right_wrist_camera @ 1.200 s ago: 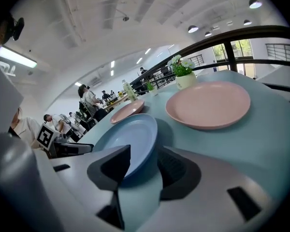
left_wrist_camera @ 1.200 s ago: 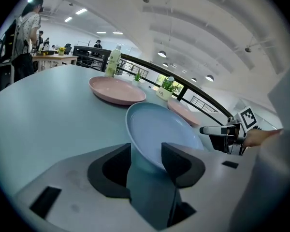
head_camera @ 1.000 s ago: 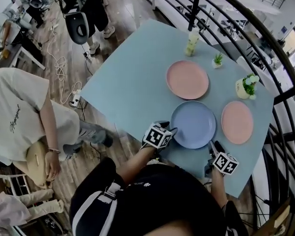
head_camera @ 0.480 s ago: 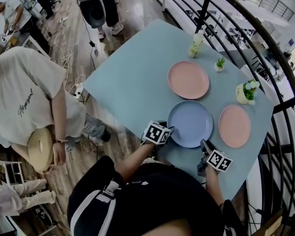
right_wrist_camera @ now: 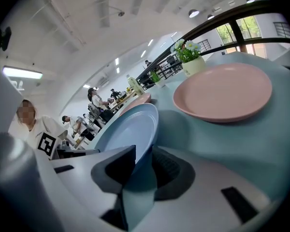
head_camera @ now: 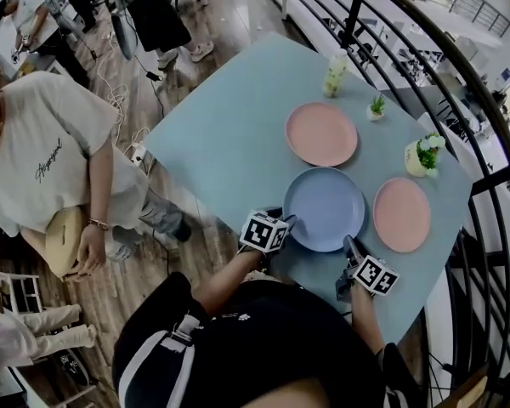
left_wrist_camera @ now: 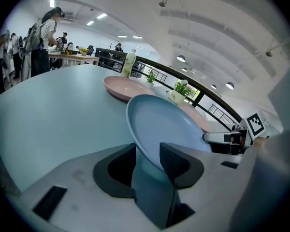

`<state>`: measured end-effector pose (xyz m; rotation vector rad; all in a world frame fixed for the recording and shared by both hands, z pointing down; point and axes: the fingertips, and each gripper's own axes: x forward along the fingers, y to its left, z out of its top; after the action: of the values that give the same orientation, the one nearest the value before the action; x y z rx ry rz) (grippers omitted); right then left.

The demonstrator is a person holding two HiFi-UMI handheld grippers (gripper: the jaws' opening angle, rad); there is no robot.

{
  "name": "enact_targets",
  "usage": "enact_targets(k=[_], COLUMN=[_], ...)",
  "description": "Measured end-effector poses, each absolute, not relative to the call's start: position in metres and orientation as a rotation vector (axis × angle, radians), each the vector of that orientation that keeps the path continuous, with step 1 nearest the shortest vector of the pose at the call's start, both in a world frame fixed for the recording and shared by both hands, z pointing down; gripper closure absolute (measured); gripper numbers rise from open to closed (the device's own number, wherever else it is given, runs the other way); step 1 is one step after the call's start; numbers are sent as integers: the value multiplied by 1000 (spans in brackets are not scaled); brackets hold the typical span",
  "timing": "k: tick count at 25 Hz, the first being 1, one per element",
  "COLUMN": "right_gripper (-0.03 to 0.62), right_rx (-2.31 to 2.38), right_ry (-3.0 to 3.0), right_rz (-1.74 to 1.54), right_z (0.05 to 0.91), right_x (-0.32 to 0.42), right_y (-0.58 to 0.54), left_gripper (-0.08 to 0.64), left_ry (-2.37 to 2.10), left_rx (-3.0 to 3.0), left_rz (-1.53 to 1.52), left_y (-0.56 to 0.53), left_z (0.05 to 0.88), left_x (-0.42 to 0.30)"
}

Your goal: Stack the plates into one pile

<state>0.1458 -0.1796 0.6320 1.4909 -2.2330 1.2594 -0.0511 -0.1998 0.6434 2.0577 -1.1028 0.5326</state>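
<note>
1. Table, pale blue and seen from above, carries three plates, with two handheld grippers reaching in over its near edge.
2. Blue plate lies close to that near edge, in front of the person holding the grippers.
3. Left gripper is at the blue plate's left rim. Its jaws have just been closing with the rim between them. In the left gripper view, one pad sits on the plate's upper face and the other against its underside.
4. Right gripper is at the blue plate's near right rim. In the right gripper view, its jaws are closed on the rim, one pad on each face.
5. Far pink plate lies flat just beyond the blue plate, toward the far edge of the table, close to it but not overlapping.
6. Right pink plate lies flat just beside the blue plate, toward the table's right edge, with a narrow strip of table between them.
7. Pale bottle stands near the far edge. A small green plant stands near the far pink plate, and a pot of white flowers stands by the right edge.
8. Bystander in a pale shirt stands on the wooden floor off the table's left side.
</note>
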Motion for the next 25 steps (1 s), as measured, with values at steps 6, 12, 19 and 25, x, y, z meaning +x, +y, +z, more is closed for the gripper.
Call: enact_targets(k=[6,12,19,25], right_gripper=[486,488,488,489], right_rx=[1509,1545,1665,1763], right_ry=[-2295,-2327,-2326,-2307], right_rz=[1262,1253,1267,1281], right_z=[616,600,592,588], right_x=[156,181,239,276], right_y=[-181,-183,-187,-186], left_gripper=[405,405,405,405], left_ry=[-1128,-1113,-1049,-992], left_rx=[2094,2128,2182,2226], left_rz=[503,510,543,574], left_y=[-203,-206,-223,-234], left_z=[620,605,600,595], left_x=[-41,-15,44,84])
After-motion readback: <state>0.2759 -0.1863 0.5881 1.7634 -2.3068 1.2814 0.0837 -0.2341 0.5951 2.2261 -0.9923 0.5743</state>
